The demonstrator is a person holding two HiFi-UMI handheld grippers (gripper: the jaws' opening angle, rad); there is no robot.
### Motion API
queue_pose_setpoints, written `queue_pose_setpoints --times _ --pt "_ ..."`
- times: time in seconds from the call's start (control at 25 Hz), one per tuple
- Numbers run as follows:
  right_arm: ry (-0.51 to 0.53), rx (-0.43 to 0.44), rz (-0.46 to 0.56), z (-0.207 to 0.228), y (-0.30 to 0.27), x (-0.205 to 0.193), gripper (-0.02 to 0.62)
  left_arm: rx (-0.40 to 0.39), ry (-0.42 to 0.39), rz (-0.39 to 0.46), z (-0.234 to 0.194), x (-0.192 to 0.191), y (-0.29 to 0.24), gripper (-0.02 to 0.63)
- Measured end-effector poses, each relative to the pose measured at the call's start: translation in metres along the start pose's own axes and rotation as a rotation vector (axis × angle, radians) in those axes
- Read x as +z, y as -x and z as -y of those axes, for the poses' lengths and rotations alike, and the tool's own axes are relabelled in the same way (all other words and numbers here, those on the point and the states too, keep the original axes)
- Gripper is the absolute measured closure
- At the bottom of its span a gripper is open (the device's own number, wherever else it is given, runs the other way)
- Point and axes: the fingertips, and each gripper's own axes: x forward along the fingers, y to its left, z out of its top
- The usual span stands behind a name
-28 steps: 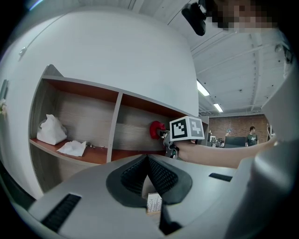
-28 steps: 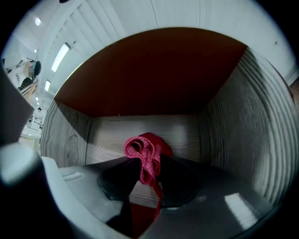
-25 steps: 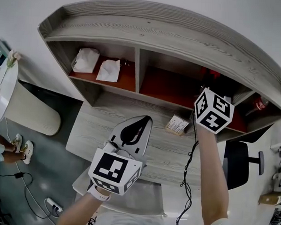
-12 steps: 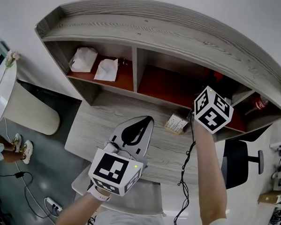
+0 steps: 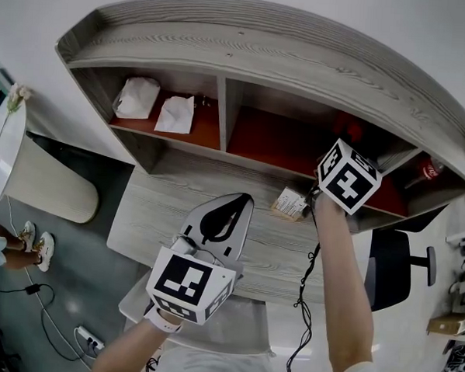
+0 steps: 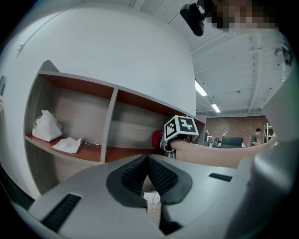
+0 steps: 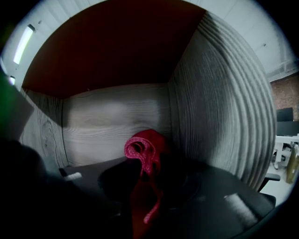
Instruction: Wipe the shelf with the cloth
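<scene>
The wooden shelf unit [image 5: 247, 58] has red-brown boards in its compartments. My right gripper [image 7: 142, 175] is shut on the red cloth [image 7: 145, 154] and reaches into the middle compartment, close to its right wall. In the head view its marker cube [image 5: 348, 178] covers the jaws, with a bit of the red cloth [image 5: 352, 127] showing above it. In the left gripper view the red cloth [image 6: 157, 138] shows behind that cube. My left gripper [image 5: 219, 219] is shut and holds nothing, low over the lower grey board [image 5: 177, 209].
Two crumpled white cloths or papers [image 5: 138, 97] [image 5: 177, 114] lie in the left compartment. A small printed box [image 5: 293, 203] sits on the lower board between the grippers. A red can [image 5: 428, 170] stands in the right compartment. An office chair [image 5: 395, 268] is at the right.
My right gripper has pushed a little further into the middle compartment and its cube has turned slightly. The left gripper has stayed put.
</scene>
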Motion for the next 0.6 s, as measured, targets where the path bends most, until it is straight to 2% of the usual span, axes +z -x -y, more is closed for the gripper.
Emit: queue_pose_setpoints --times 0.4,0.6 --pt "0.086 -0.047 -0.144 0.001 -0.001 -0.017 0.474 -0.008 -0.012 -0.002 0.003 0.003 0.003 0.6" --pt "0.13 0.013 -0.141 -0.014 -0.003 -0.019 0.474 0.0 -0.008 -0.008 -0.001 0.001 0.005 0.6"
